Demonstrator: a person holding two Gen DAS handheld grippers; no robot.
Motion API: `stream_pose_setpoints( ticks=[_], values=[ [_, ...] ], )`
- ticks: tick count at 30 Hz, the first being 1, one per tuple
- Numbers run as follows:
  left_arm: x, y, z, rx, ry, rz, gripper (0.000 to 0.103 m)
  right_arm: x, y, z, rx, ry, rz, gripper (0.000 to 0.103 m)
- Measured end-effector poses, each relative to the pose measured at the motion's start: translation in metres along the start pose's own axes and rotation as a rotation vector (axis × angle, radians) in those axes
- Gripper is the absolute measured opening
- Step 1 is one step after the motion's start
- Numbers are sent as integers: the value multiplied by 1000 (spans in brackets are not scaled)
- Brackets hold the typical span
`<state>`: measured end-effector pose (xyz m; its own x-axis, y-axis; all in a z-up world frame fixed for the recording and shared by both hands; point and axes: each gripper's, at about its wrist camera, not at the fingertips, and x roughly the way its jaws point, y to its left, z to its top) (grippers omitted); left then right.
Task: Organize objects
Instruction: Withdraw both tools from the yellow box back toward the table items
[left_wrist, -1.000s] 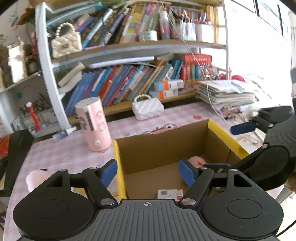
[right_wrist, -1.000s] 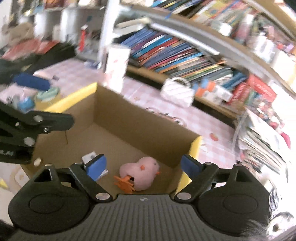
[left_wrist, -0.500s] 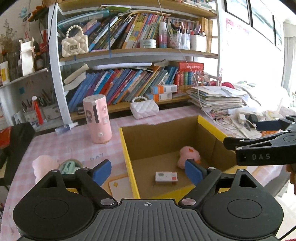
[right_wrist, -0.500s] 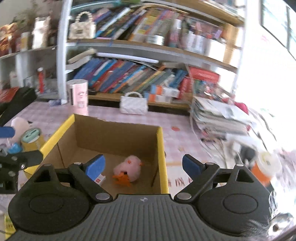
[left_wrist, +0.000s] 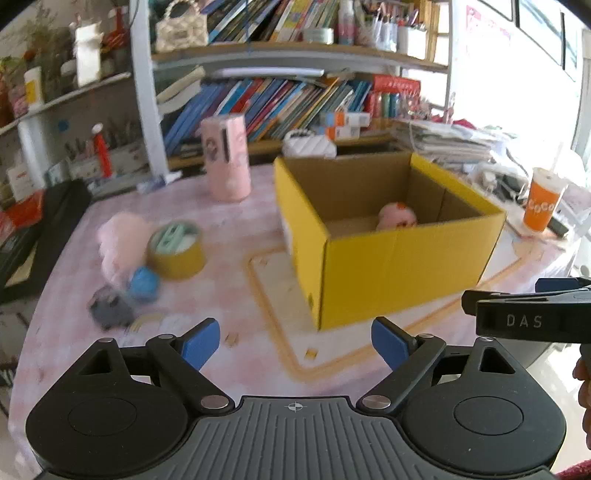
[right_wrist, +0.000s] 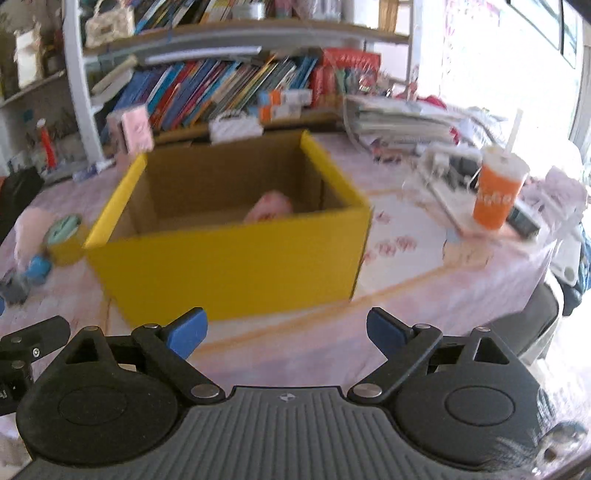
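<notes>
A yellow cardboard box (left_wrist: 399, 266) (right_wrist: 229, 273) stands open on the pink checked table, with a pink plush toy (left_wrist: 397, 216) (right_wrist: 271, 206) inside. Left of the box lie a pink fluffy toy (left_wrist: 118, 240), a tape roll (left_wrist: 177, 251) (right_wrist: 66, 240), a blue ball (left_wrist: 144, 284) (right_wrist: 38, 269) and a dark grey item (left_wrist: 109, 312). My left gripper (left_wrist: 295, 341) is open and empty, hanging in front of the box's near left corner. My right gripper (right_wrist: 286, 332) is open and empty before the box's near wall; its finger shows in the left wrist view (left_wrist: 528, 321).
A pink cylinder (left_wrist: 225, 158) stands behind the box, a white quilted purse (left_wrist: 310, 146) by the bookshelf (left_wrist: 258, 99). An orange cup (left_wrist: 543, 201) (right_wrist: 496, 192) with a straw and a paper stack (right_wrist: 402, 118) sit at the right. A black bag (left_wrist: 37, 236) lies far left.
Both grippers have pulled back from over the box toward the table's near edge, and the right one has rolled level. The box's outer front wall now shows. Both stay empty.
</notes>
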<state>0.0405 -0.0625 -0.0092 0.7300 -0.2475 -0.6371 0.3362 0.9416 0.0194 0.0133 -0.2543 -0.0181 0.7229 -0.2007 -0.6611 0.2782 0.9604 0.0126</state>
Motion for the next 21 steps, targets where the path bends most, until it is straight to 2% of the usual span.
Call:
stream_pose_setpoints(
  ticks=[11,21],
  values=[
    [-28,26,-37,-23,68,47,91,-26,48,-42,-80,35,66,93],
    [-45,47,-57,-38,96,77,91,-39,73,-59,-104,53,114,93]
  ],
)
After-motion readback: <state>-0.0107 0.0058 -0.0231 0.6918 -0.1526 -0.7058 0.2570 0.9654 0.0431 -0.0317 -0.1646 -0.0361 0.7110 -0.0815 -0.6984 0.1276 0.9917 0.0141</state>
